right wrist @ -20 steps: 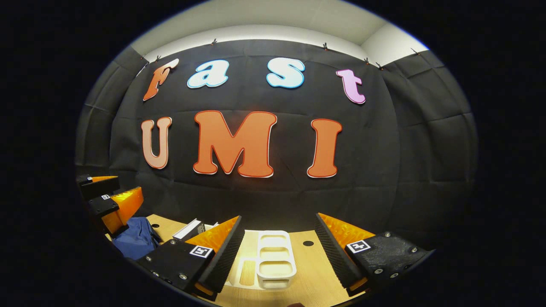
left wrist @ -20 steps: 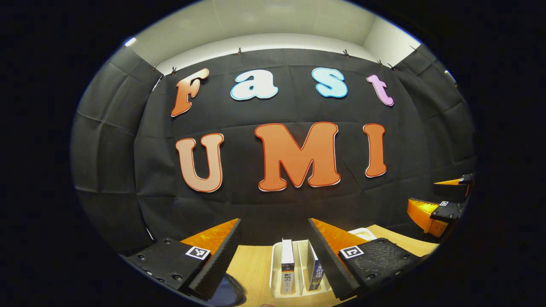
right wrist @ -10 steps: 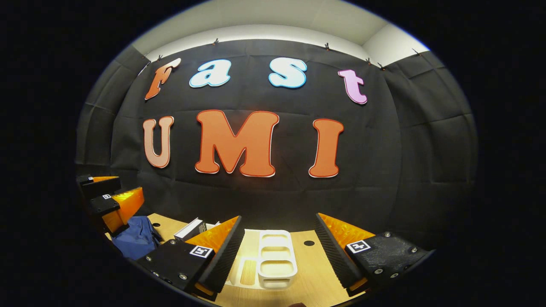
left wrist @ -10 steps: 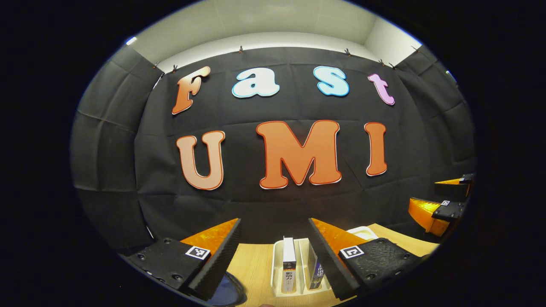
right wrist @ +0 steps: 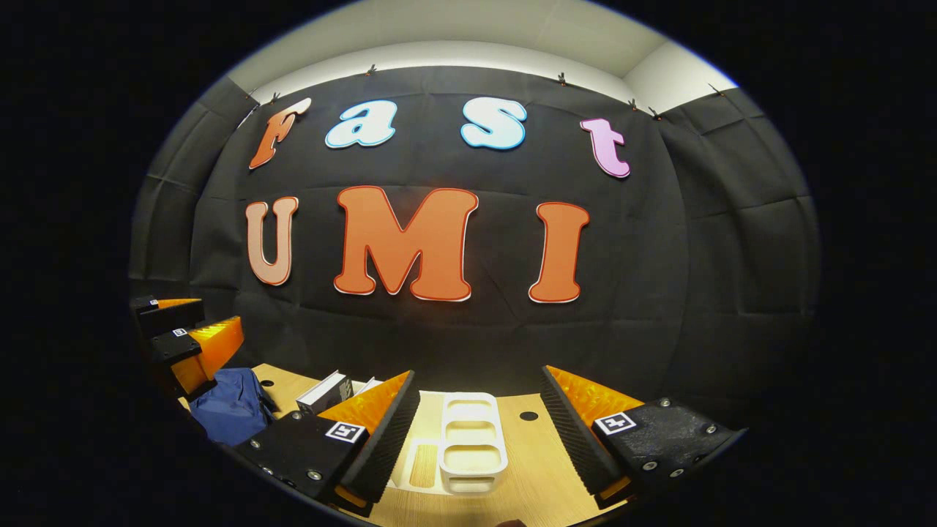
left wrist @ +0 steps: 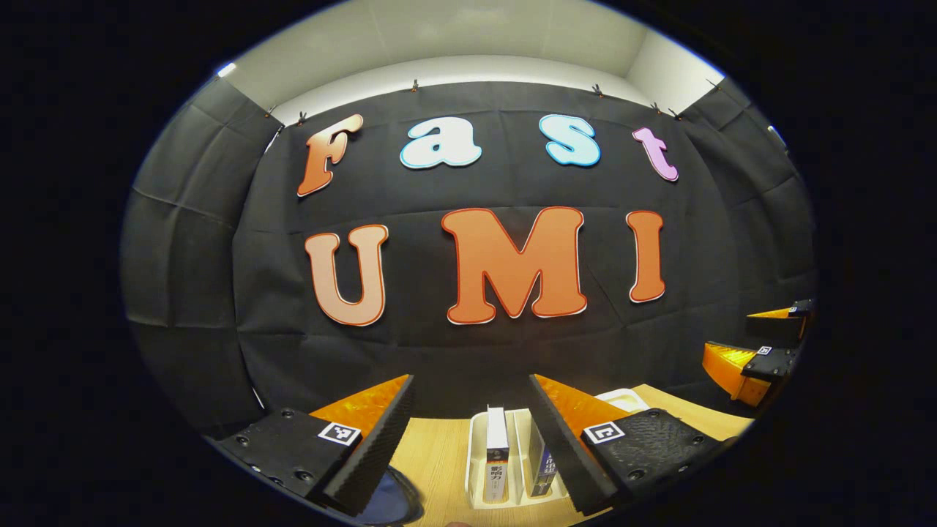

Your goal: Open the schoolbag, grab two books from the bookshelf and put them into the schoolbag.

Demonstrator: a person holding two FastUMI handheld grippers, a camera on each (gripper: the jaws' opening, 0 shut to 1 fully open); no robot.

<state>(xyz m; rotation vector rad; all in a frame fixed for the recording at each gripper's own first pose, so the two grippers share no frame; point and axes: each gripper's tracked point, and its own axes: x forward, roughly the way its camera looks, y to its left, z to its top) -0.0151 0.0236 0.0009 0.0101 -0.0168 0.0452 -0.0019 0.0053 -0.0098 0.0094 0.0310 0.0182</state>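
A white bookshelf rack [left wrist: 476, 439] stands on the wooden table straight ahead in the left gripper view. It holds two upright books, one with a white spine [left wrist: 496, 454] and one with a blue spine [left wrist: 545, 465]. My left gripper [left wrist: 472, 380] hangs open above and in front of them, holding nothing. A corner of the blue schoolbag [left wrist: 392, 501] lies at the lower left. In the right gripper view the schoolbag [right wrist: 227, 413] sits at the left beside the books [right wrist: 326, 391]. My right gripper [right wrist: 479, 373] is open and holds nothing. The left gripper [right wrist: 179, 329] hovers above the bag.
An empty white compartment tray [right wrist: 473, 443] lies on the table [right wrist: 542, 468] in front of the right gripper, its rim also in the left gripper view [left wrist: 622, 399]. The right gripper [left wrist: 761, 340] hangs open at the far right. The black cloth wall stands close behind the table.
Both views have drifted only very slightly. Both grippers stay open, and the books and the bag have not moved.
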